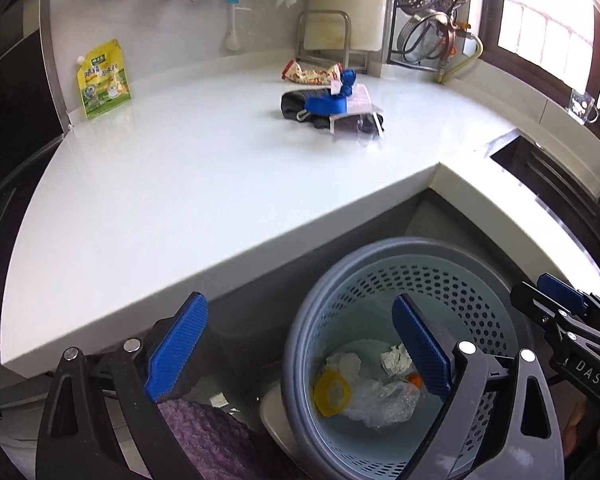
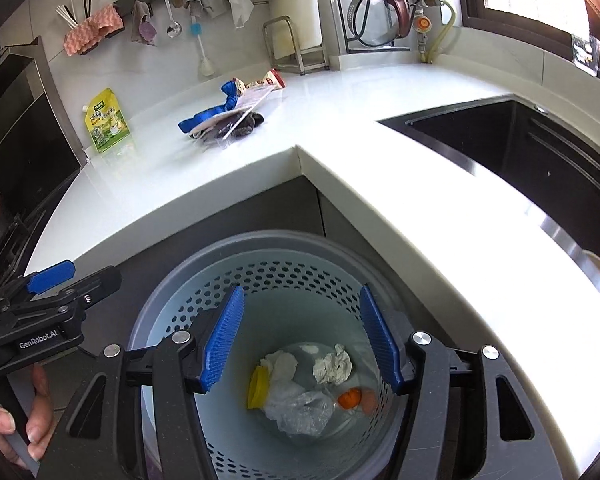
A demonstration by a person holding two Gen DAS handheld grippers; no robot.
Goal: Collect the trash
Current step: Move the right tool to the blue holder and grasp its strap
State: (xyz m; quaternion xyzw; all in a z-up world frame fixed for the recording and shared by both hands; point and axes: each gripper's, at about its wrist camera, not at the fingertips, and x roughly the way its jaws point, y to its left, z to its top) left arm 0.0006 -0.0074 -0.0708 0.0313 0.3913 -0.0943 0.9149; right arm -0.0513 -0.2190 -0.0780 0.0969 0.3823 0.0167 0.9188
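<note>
The left gripper (image 1: 300,344) has its jaws spread wide, with nothing between them. The right gripper (image 2: 302,340) is partly open and also empty. Both hang above the bin (image 2: 260,248), which stands below the counter (image 2: 380,184). In the bin's bottom lie crumpled paper (image 2: 334,366), a plastic bag (image 2: 300,408) and a yellow lid (image 2: 259,388). On the counter beyond the bin lies a snack wrapper (image 2: 270,80).

Counted: one perforated pale-blue plastic bin (image 2: 260,280), two crumpled white paper wads (image 2: 332,366), one yellow-green standing pouch (image 2: 106,126).
</note>
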